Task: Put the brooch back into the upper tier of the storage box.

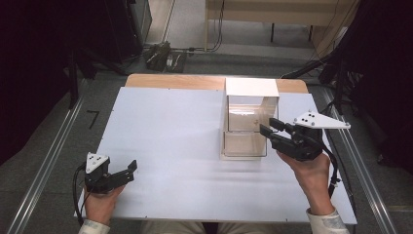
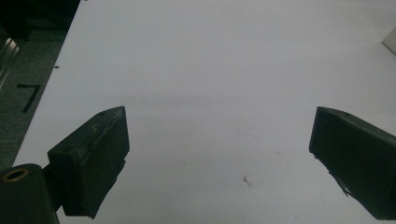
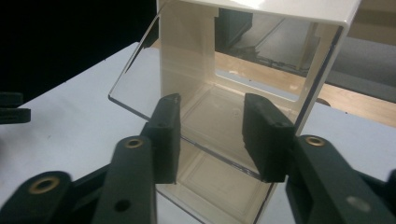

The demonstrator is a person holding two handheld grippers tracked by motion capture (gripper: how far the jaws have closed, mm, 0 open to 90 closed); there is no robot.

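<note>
The right tool (image 1: 271, 132) stood partly open, its jaws a moderate gap apart and holding nothing, their tips at the near right edge of a clear plastic box (image 3: 261, 70) with a white top, whose transparent front flap (image 3: 140, 79) hung open just ahead of them. The left tool (image 2: 219, 149) was spread wide and empty over the bare white worktop (image 2: 224, 60), with the box well off to its right.

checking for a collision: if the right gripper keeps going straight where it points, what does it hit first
Most likely the clear box. The right gripper points into its open front with jaws apart, so it would probably meet the clear shelf edge between them first, though depth is hard to judge.
</note>
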